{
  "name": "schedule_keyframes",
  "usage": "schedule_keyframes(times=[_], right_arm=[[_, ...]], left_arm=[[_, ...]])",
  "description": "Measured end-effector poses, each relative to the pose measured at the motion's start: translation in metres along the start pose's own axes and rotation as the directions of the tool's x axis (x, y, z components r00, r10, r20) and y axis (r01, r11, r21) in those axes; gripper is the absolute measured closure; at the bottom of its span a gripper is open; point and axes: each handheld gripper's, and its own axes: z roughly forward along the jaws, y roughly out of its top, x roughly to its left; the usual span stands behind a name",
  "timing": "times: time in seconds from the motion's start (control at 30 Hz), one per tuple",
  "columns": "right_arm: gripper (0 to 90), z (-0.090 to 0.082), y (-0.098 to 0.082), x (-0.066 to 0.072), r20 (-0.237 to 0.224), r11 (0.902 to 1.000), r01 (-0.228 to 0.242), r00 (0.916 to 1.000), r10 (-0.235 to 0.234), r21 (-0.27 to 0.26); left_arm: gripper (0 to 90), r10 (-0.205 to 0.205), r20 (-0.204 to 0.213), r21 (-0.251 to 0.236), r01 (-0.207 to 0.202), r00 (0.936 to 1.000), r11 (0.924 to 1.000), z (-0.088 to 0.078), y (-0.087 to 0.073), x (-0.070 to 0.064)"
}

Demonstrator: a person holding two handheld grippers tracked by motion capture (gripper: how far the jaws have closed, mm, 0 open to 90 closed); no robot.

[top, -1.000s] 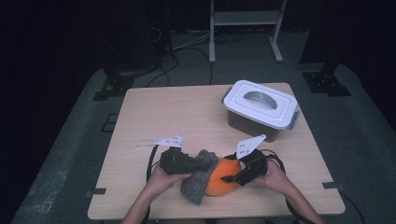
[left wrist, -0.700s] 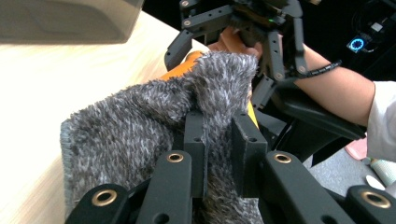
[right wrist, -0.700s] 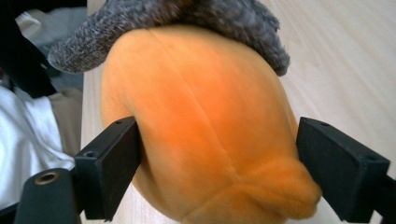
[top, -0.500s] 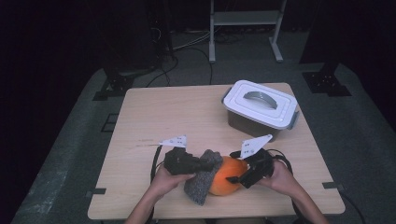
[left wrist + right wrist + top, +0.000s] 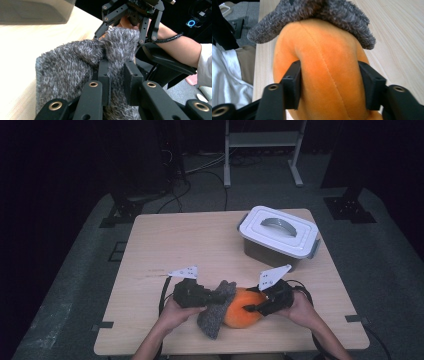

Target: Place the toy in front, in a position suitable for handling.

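While the left gripper (image 5: 212, 297) pinched a fold of the grey fuzzy cloth (image 5: 216, 310) tight between its jaws, the right gripper (image 5: 252, 306) came in on the orange plush ball (image 5: 241, 309) from the other side. Its jaws had just been closing, and in the right gripper view they squeezed the ball (image 5: 324, 75) on both flanks, the soft orange skin dented at the pads. The cloth (image 5: 317, 12) lay draped over the far top of the ball, one flap hanging toward the table edge. In the left gripper view, the cloth (image 5: 75, 67) bunched up around the clamped jaws, with the right gripper (image 5: 127, 27) right behind it. All this sat near the front edge of the wooden table (image 5: 190, 240), close to the person. Farther back on the right stood a lidded plastic box (image 5: 278, 235), well apart from the ball.
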Motion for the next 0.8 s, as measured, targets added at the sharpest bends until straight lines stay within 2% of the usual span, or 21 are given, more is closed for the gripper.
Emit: schedule_keyframes(times=[0.2, 0.33, 0.43, 0.47, 0.57, 0.67, 0.8], right_arm=[[49.5, 0.000, 0.006, 0.006, -0.021, 0.9974, -0.012, 0.9997, 0.011, -0.071], [49.7, 0.006, 0.012, 0.008, -0.082, 0.9909, -0.048, 0.9959, 0.038, -0.126], [49.2, 0.015, 0.014, 0.009, -0.085, 0.9950, -0.031, 0.9961, 0.023, -0.095], [49.0, 0.016, 0.014, 0.009, -0.087, 0.9954, -0.030, 0.9960, 0.023, -0.091], [47.1, 0.013, 0.009, 0.003, -0.084, 0.9961, -0.026, 0.9963, 0.019, -0.084], [43.0, 0.006, -0.001, -0.007, -0.098, 0.9949, -0.061, 0.9938, 0.053, -0.081], [37.1, -0.003, -0.011, -0.018, -0.093, 0.9904, -0.109, 0.9906, 0.101, -0.085]], left_arm=[[78.0, 0.021, 0.014, -0.006, -0.020, 0.9997, 0.9998, -0.006, 0.006, -0.004], [77.9, 0.034, 0.045, -0.046, -0.032, 0.9984, 0.9984, -0.011, 0.011, -0.008], [77.9, 0.043, 0.030, -0.017, -0.043, 0.9986, 0.9989, -0.007, 0.009, -0.008], [77.9, 0.029, 0.038, -0.030, -0.027, 0.9989, 0.9992, -0.008, 0.007, -0.006], [77.9, 0.027, 0.024, -0.032, -0.026, 0.9994, 0.9992, -0.013, 0.006, -0.004], [77.7, 0.018, 0.019, -0.031, -0.018, 0.9997, 0.9994, -0.015, 0.003, -0.001], [77.4, 0.008, 0.018, -0.031, -0.007, 0.9998, 0.9995, -0.014, 0.001, 0.002]])
